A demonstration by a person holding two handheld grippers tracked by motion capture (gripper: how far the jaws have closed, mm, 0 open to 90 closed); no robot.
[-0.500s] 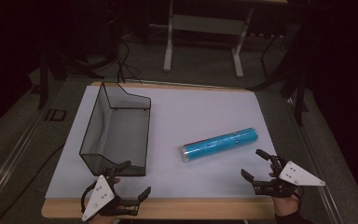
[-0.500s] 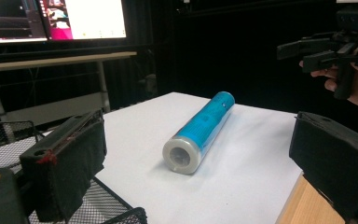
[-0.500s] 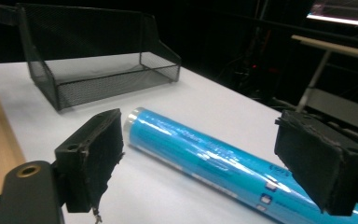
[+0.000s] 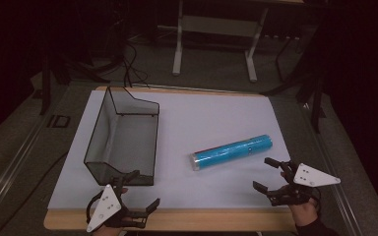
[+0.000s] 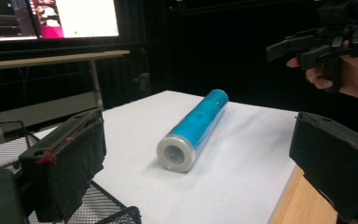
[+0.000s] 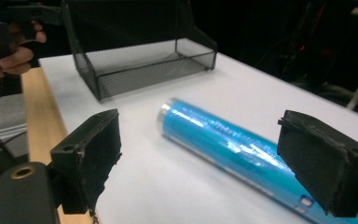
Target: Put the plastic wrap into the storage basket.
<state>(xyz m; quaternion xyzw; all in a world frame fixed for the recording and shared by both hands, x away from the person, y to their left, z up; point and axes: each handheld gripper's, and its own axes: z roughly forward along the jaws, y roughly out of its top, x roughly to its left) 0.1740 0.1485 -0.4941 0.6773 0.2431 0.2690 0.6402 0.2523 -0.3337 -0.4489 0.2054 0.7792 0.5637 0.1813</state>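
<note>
Beside blue tube (image 4: pixel 232 152), right claw (image 4: pixel 271 173) gapes empty.

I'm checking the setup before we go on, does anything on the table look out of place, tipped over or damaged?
Nothing stands out. The blue roll lies on its side at an angle on the white mat, wrapper intact. The black mesh tray stands upright beside it, apart, with nothing in it. No spills or damage visible.

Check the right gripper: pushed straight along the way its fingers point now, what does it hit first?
Most likely the blue tube. In the right gripper view it lies on the white sheet ahead of the open right gripper, between its fingers. The mesh tray sits farther back, to the left. Depth is uncertain.
</note>
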